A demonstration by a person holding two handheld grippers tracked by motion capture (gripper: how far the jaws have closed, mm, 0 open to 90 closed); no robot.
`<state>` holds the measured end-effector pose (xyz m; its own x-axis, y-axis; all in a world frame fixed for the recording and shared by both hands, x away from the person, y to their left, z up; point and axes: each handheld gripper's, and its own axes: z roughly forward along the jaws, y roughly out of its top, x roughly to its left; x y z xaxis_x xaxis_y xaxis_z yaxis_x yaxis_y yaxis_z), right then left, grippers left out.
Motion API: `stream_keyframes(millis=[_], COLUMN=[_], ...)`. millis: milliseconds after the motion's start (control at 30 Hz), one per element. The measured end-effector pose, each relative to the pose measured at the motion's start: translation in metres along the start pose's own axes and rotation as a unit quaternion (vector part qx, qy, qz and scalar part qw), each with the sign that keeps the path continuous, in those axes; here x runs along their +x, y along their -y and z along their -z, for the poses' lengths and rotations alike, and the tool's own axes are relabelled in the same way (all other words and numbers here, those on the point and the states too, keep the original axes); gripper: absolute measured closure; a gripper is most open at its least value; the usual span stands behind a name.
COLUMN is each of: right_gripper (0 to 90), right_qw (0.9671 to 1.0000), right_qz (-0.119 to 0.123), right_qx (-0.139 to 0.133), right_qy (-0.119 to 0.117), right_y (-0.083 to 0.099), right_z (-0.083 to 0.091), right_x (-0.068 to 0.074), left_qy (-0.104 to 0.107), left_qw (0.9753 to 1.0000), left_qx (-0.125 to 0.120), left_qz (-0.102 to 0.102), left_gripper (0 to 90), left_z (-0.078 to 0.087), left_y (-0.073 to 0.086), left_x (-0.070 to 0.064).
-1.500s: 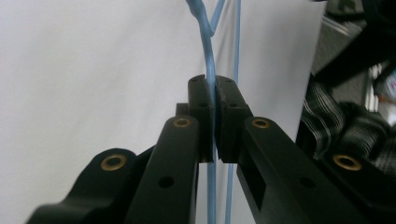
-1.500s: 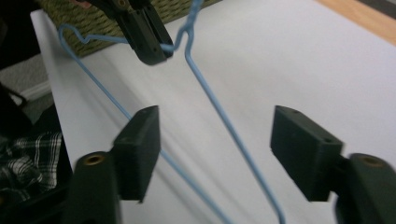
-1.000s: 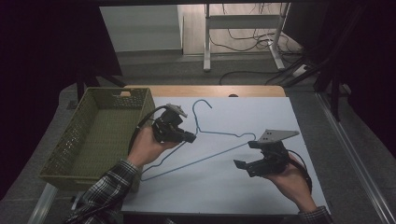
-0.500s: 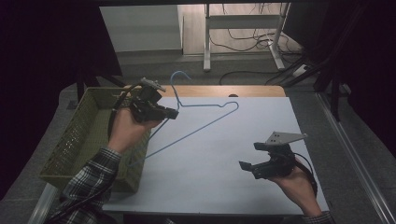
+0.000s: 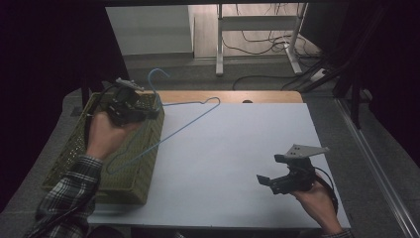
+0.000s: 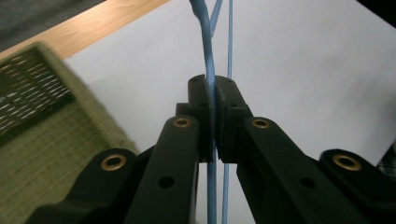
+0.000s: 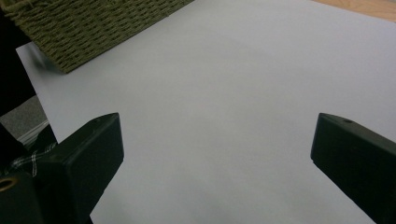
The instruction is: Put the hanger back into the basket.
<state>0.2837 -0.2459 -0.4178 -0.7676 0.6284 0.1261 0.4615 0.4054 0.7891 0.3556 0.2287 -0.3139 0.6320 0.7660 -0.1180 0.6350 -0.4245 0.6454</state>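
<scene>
A light blue wire hanger (image 5: 184, 121) hangs in the air, half over the green woven basket (image 5: 74, 148) and half over the white table sheet (image 5: 237, 148). My left gripper (image 5: 148, 113) is shut on the hanger's wire near its neck, above the basket's right rim. In the left gripper view the black jaws pinch the blue wire (image 6: 211, 70) between their pads. My right gripper (image 5: 265, 181) rests low over the sheet at the front right, open and holding nothing. The right gripper view shows its fingers (image 7: 93, 144) spread wide over the bare sheet.
The basket (image 7: 93, 23) stands at the table's left edge. A wooden strip (image 5: 247, 96) of the table shows behind the sheet. Beyond the table are a white metal stand (image 5: 257, 34) and floor cables (image 5: 277, 79).
My left gripper has carried the hanger up and leftward from the middle of the sheet to above the basket. The right gripper has drifted slightly toward the front right and stayed open.
</scene>
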Motion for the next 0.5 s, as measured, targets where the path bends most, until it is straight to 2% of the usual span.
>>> stream_keyframes(millis=[200,500], right_gripper=[1.0,0.9], right_qw=[0.9999,0.9998], right_qz=[-0.009,-0.021], right_qx=[-0.002,0.0], right_qy=[0.005,0.007], right_y=[0.008,0.016], right_z=[0.001,0.0], right_x=[-0.004,-0.008], left_qy=[-0.027,-0.069], left_qw=[0.9994,0.9957], left_qx=[-0.005,-0.017], left_qz=[0.022,0.06], left_gripper=[87.2,87.2], left_z=[0.016,0.036], left_y=[0.023,0.055], left_x=[0.024,0.057])
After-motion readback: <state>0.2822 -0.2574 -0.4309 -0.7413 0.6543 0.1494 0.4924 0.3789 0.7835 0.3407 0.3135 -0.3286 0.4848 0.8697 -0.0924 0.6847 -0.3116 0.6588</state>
